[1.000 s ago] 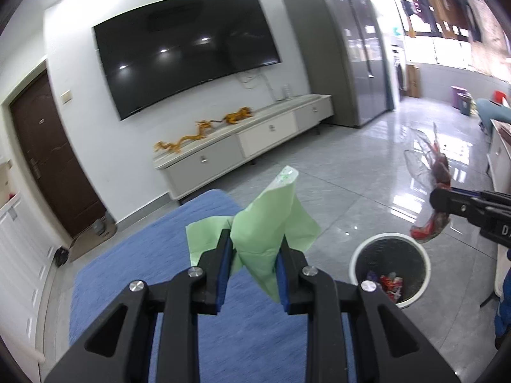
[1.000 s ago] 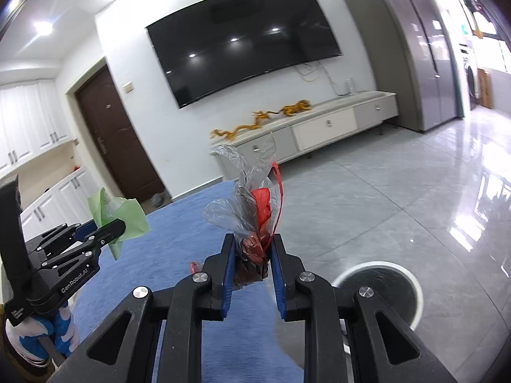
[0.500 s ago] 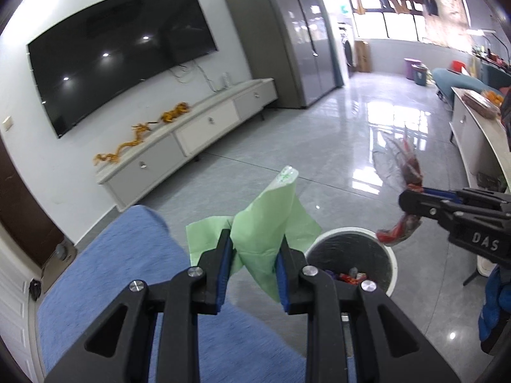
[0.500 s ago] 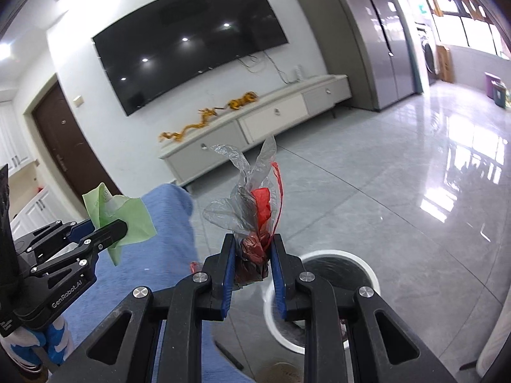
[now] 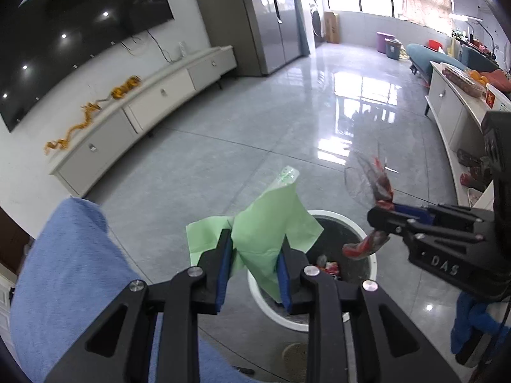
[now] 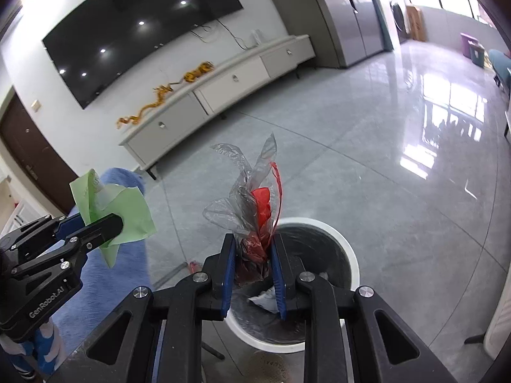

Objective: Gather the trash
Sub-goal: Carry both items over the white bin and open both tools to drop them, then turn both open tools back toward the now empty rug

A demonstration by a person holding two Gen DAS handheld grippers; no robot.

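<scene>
Left wrist view: your left gripper (image 5: 254, 266) fingers pinch green paper (image 5: 271, 223), right gripper (image 6: 252, 271) fingers pinch a plastic wrapper (image 6: 252, 220), both above the bin (image 5: 367, 239) for dropping.

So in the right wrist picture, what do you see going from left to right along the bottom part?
Left claw pinching the green paper → blue rug → right claw pinching the clear bag with red scraps → white trash bin.
</scene>
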